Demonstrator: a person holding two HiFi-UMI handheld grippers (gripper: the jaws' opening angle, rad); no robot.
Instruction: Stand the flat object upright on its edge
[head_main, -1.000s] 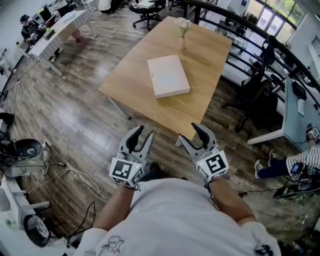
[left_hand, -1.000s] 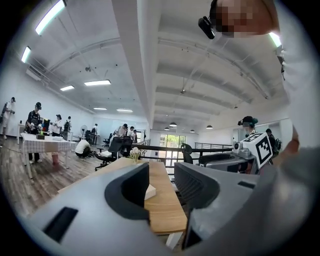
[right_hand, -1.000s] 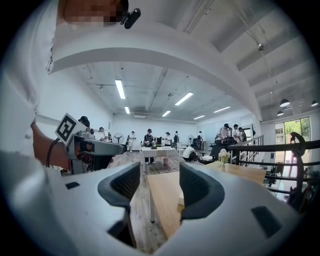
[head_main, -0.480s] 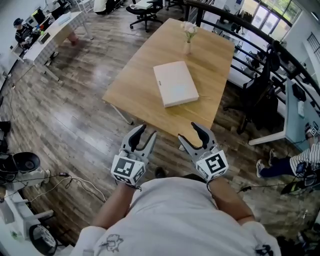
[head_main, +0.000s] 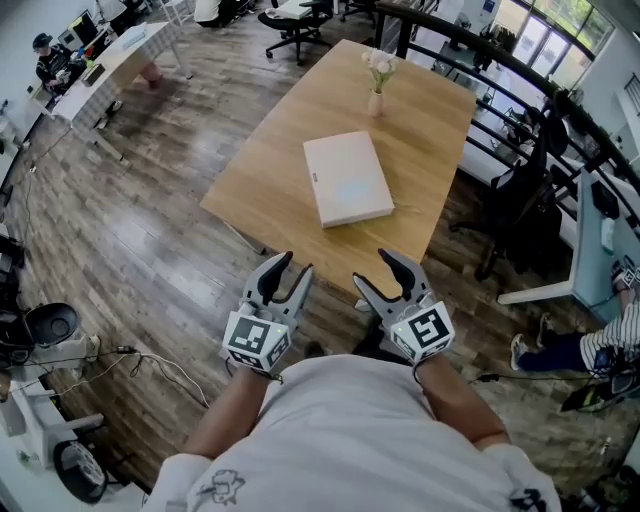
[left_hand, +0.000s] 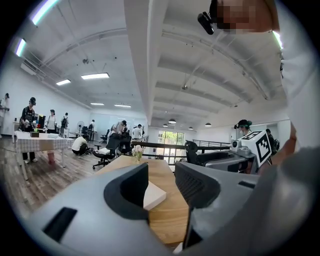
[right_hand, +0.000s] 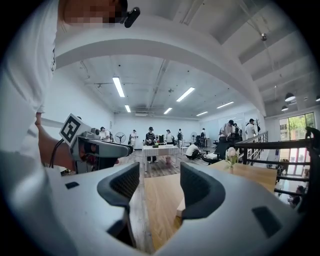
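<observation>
Both my grippers are held low in front of my chest, off the near edge of the wooden table (head_main: 283, 150), not touching anything. My left gripper (head_main: 291, 272) has its jaws apart with nothing between the pads; in the left gripper view (left_hand: 161, 184) only the table top and the far-off flat white object (left_hand: 153, 195) show through the gap. My right gripper (head_main: 373, 272) is the same: jaws spread, empty. The right gripper view (right_hand: 159, 186) shows bare table and floor between the pads, with the left gripper off to the side.

The flat white object (head_main: 348, 179) lies flat on its broad face near the middle of the table, well apart from both grippers and turned a little relative to the table edges. It is not standing on an edge. Beyond it, near the far end of the table, a small vase with flowers (head_main: 377, 85) stands upright, clear of the object.

The marker cube (head_main: 252, 343) on the left and the marker cube (head_main: 428, 330) on the right face up toward the head camera. The wood floor (head_main: 140, 230) lies below.
</observation>
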